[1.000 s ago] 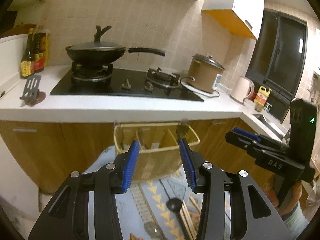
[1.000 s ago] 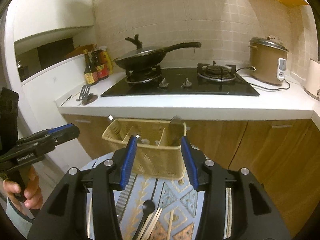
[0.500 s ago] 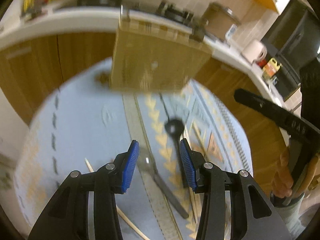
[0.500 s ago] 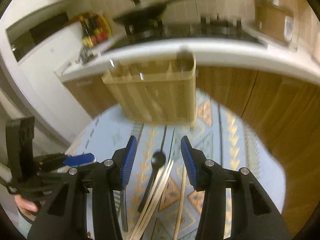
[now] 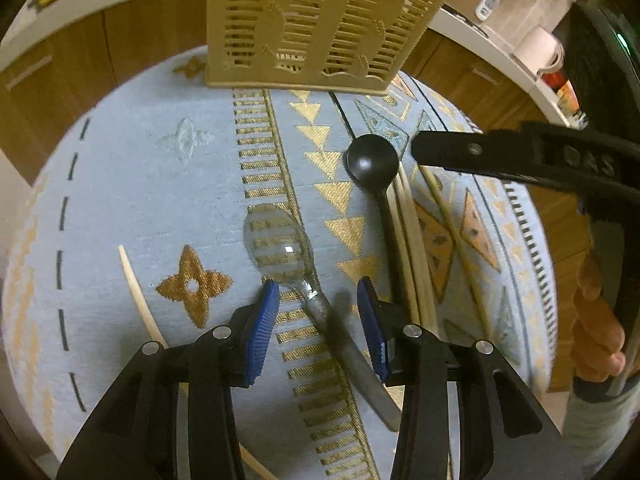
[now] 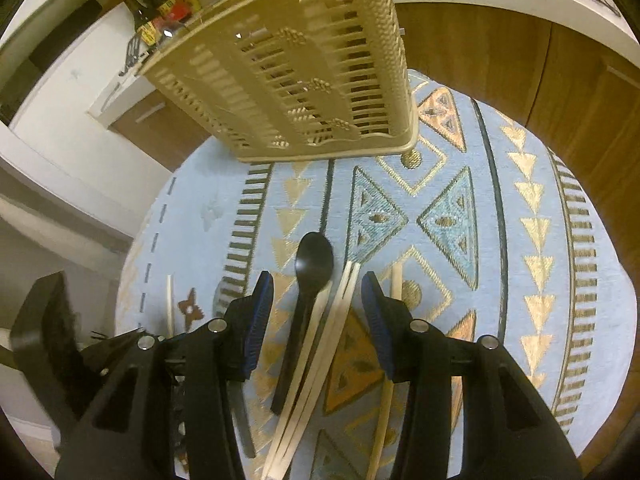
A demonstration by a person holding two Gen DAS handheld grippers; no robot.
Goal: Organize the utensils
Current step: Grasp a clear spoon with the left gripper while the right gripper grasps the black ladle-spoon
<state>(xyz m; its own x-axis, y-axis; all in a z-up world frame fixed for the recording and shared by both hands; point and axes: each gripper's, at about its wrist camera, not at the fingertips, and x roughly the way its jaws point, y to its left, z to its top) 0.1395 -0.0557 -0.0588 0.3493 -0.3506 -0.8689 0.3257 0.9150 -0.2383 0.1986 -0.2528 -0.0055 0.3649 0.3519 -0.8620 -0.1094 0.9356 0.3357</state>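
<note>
Left tool (image 5: 316,320) hangs low over the round tabletop (image 5: 132,184) with its blue pads apart and closing a little; the neck of the metal spoon (image 5: 288,264) lies between them, but the pads do not touch it yet; right tool (image 6: 318,312) hangs low too, pads apart, with nothing pinched; under it lie the black spoon (image 6: 308,280) and a pair of pale chopsticks (image 6: 332,320), side by side and touching; one more chopstick (image 6: 394,292) lies just beside the right pad, and a lone chopstick (image 5: 136,292) lies well apart on the left side of the cloth; I think the metal spoon is hard, shiny and slippery, so the thin neck just behind its bowl looks like the best place to pinch; the black spoon looks like light plastic and its long handle is easy to take; the chopsticks are thin, stiff and light, and they may roll or slip away, so pinch them near the middle; farther back stands the tan basket (image 5: 316,24) with slotted walls; I cannot see inside it from here, so I cannot tell what it holds; behind it are brown cupboard doors (image 6: 480,60) and a white counter edge.
</note>
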